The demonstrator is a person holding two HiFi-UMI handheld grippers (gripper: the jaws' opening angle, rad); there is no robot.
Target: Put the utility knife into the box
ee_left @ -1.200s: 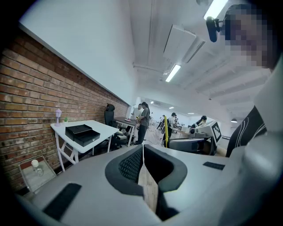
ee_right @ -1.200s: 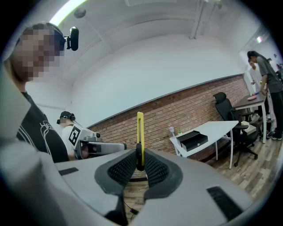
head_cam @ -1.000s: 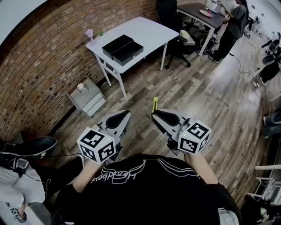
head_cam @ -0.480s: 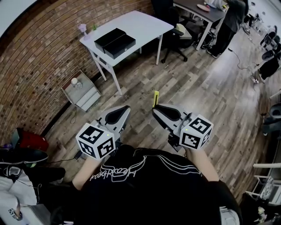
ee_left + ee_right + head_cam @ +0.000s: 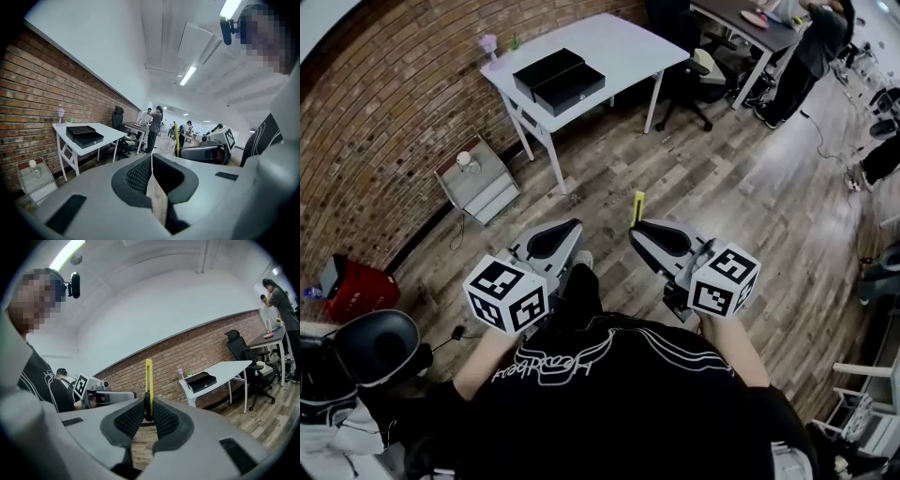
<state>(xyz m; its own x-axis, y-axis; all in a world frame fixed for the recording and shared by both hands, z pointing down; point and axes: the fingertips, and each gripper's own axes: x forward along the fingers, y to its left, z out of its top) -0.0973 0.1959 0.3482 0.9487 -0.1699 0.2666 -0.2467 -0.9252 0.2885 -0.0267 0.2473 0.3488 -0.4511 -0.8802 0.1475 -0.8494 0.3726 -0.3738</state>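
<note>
Table (image 5: pixel 623 45) shifted right in my head view since last frame. Right gripper (image 5: pixel 148 408) clenched on knife (image 5: pixel 148 380), yellow end up. Left gripper (image 5: pixel 151 157) closed, empty. Box (image 5: pixel 560 81) on table.

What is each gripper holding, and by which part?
The right gripper clamps the yellow utility knife by its lower end; the rest of it sticks up past the jaws. The left gripper holds nothing, its jaws together.
</note>
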